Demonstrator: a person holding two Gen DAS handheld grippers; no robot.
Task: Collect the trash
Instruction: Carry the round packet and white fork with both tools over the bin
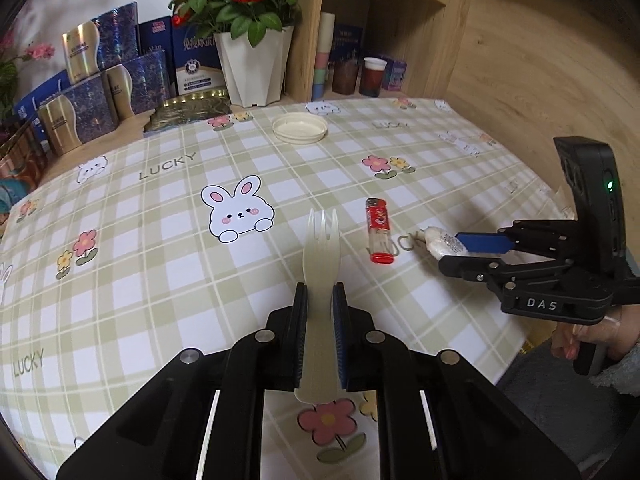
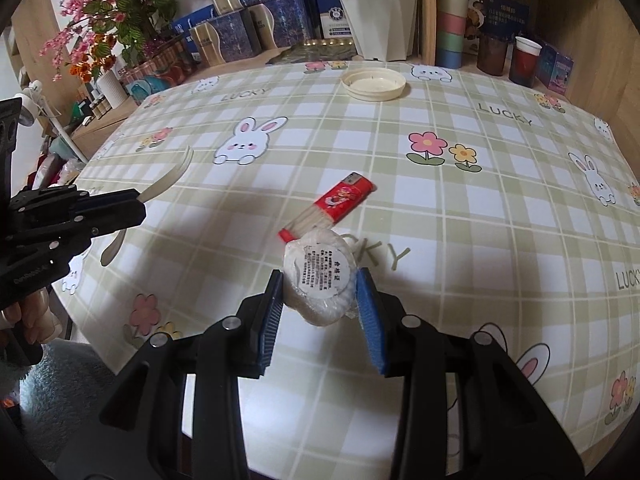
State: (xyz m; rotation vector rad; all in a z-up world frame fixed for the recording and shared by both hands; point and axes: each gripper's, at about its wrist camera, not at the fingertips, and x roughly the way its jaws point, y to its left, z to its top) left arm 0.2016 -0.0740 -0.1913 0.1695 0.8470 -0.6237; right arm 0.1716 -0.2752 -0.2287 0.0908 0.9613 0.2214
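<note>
Keeping both fingers clamped, left gripper on the plastic fork, right gripper on the wrapped white packet, I am lifting them level above the surface.

I was working in what looked like a lived-in home, perhaps a dining corner. The surface wore a checked cloth printed with rabbits, flowers and the word LUCKY. Behind it stood a white pot of red roses, stacked blue and gold gift boxes, and a wooden shelf unit holding pastel cups and two dark drinks. Pink flowers crowded the far left, though the clutter beneath them was too blurred to name.
</note>
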